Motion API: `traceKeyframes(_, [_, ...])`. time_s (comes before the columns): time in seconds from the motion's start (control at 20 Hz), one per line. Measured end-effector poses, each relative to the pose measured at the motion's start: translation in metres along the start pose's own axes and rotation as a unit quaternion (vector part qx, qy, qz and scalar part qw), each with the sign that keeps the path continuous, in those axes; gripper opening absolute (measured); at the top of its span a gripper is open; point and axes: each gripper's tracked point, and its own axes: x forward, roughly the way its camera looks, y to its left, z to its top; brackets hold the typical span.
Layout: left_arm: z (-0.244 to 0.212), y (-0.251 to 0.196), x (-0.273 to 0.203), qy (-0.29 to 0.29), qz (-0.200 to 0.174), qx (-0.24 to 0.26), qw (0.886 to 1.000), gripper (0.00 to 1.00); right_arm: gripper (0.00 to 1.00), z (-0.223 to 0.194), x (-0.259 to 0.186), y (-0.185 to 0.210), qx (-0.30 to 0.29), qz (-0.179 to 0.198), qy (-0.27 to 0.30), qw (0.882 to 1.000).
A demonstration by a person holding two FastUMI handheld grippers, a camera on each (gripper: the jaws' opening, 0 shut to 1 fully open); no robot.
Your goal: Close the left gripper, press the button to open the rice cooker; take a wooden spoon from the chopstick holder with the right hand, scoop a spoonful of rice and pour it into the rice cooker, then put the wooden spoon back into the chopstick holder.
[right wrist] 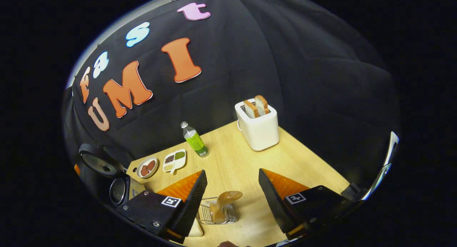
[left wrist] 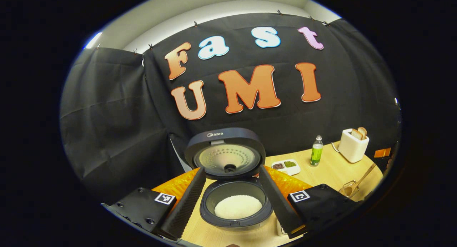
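Note:
The rice cooker [left wrist: 214, 213] stands open right in front of my left gripper [left wrist: 232, 167], its lid [left wrist: 225, 152] raised upright and white rice [left wrist: 237, 206] lying in the inner pot. That gripper is open, a finger on each side of the pot, holding nothing. In the right gripper view the wooden spoon [right wrist: 225, 200] leans in the wire chopstick holder [right wrist: 217, 215], bowl end up. My right gripper [right wrist: 232, 171] hangs open just above and behind it, touching nothing. The spoon [left wrist: 358, 181] and holder [left wrist: 348, 190] also sit far right in the left gripper view. The cooker [right wrist: 103, 168] is at the far left.
On the wooden table [right wrist: 242, 161] stand a white toaster [right wrist: 257, 127] with bread slices, a green bottle [right wrist: 194, 140], a round dish [right wrist: 147, 167] and a divided dish of beans [right wrist: 174, 160]. A small white item [right wrist: 194, 231] lies beside the holder. Black cloth walls close off the back.

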Motion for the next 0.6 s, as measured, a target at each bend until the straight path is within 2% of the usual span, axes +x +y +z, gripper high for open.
traceKeyframes(0.2, [0.026,0.025,0.029,0.006,0.002,-0.039,0.999,0.93,0.90,0.047,-0.034,0.003,-0.037,0.003,-0.058,0.998])
traceKeyframes(0.35, [0.046,0.035,0.055,0.018,-0.013,-0.074,0.997,1.00,0.91,0.075,-0.060,0.010,-0.062,0.007,-0.095,0.994])
traceKeyframes(0.5, [0.065,0.039,0.084,0.030,-0.033,-0.098,0.994,0.93,0.91,0.102,-0.087,0.014,-0.095,-0.002,-0.136,0.986])
traceKeyframes(0.55, [0.069,0.037,0.092,0.036,-0.035,-0.097,0.994,1.00,0.91,0.110,-0.097,0.016,-0.102,-0.003,-0.147,0.984])
traceKeyframes(0.6, [0.075,0.039,0.101,0.037,-0.034,-0.094,0.994,0.93,0.91,0.115,-0.105,0.018,-0.106,-0.003,-0.156,0.982])
